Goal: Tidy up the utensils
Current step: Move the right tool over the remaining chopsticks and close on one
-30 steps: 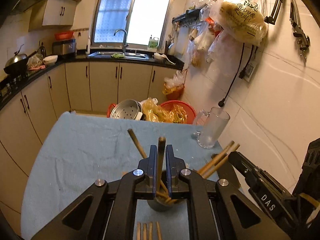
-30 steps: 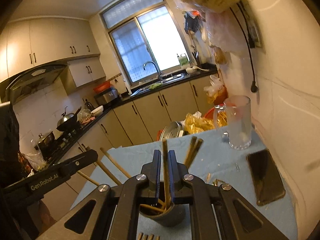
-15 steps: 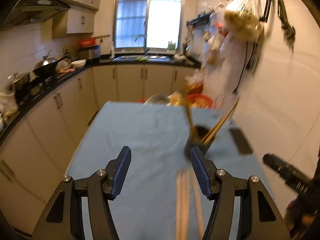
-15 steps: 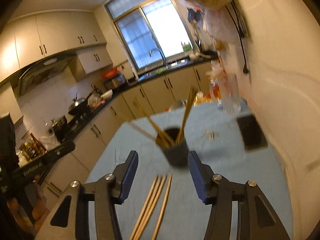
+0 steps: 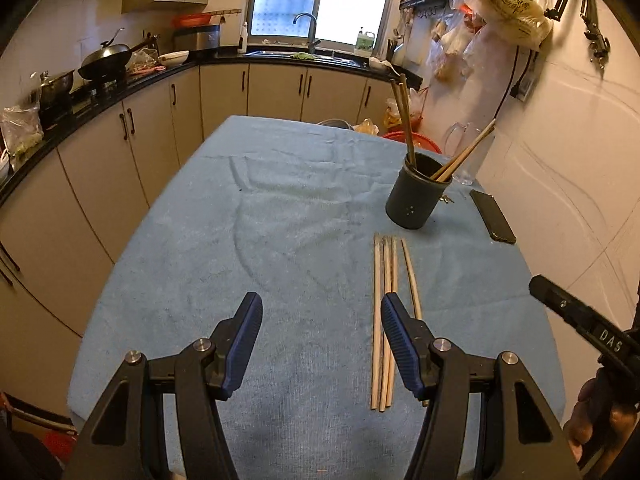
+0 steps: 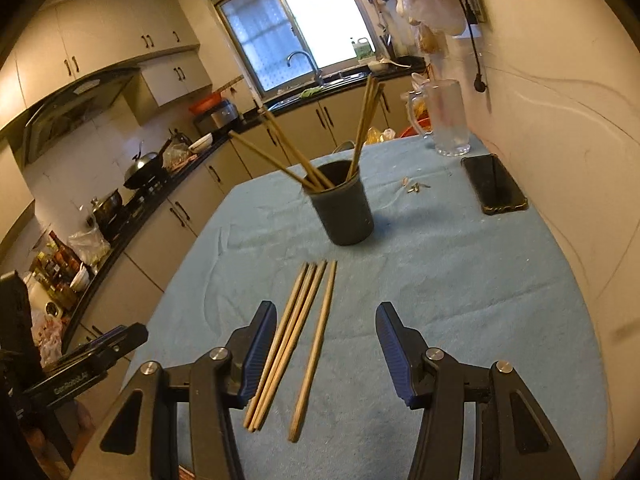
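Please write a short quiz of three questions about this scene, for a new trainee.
1. How many chopsticks lie loose on the blue cloth?
2. True or false: the right gripper is open.
3. Between the dark cup and the wall lies: A) a spoon, B) a phone, C) a plate.

Key: 1. Four. 2. True; the left gripper is open too. 3. B.

Both grippers, left gripper (image 5: 321,344) and right gripper (image 6: 326,350), hovered with jaws spread wide, empty, pointing toward twelve o'clock.
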`<state>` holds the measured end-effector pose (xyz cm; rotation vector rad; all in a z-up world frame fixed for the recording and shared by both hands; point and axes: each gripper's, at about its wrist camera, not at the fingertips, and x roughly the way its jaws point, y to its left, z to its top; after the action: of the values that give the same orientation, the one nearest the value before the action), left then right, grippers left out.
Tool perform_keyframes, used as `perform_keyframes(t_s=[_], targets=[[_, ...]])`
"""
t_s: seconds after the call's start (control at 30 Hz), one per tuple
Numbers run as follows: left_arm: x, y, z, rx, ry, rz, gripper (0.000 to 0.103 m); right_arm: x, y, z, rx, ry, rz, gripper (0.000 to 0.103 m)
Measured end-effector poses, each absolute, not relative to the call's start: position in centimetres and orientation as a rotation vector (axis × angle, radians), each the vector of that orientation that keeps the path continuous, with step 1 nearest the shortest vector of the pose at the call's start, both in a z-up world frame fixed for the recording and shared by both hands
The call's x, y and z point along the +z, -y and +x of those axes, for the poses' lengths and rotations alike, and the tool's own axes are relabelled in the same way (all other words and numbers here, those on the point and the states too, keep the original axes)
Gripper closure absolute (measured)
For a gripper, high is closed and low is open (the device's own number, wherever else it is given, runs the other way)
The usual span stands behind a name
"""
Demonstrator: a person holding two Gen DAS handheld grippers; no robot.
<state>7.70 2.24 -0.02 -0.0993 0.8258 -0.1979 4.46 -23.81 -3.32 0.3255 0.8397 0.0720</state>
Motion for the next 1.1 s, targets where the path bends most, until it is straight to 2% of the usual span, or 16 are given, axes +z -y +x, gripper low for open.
perform_keyframes(t_s=[0.47, 0.6, 0.8, 0.87, 1.1], targets=[[-1.6, -1.7, 11.0, -0.210, -0.881, -0.107, 0.041, -6.4, 21.4, 7.5, 0.109, -0.948, 0.263, 0.055], [-2.7, -0.9, 12.8, -0.218, -0.913, -0.098, 0.041, -7.9, 21.6, 9.5, 0.090, -0.999, 0.252, 0.064], [-4.2, 0.0, 15.1, -0.230, -0.952, -0.087, 0.041, -9.8, 21.4, 12.5, 0.108, -1.046, 0.247, 0.065], [-4.7, 0.3, 15.8, -0.231, -0.965, -0.087, 0.041, -10.6, 21.1, 13.6, 0.110, -1.067, 0.236, 0.069], [-5.9, 1.1, 18.2, -0.244, -0.992, -0.078, 0.041, -13.0, 20.7, 17.4, 0.103, -1.131, 0.214, 0.073]])
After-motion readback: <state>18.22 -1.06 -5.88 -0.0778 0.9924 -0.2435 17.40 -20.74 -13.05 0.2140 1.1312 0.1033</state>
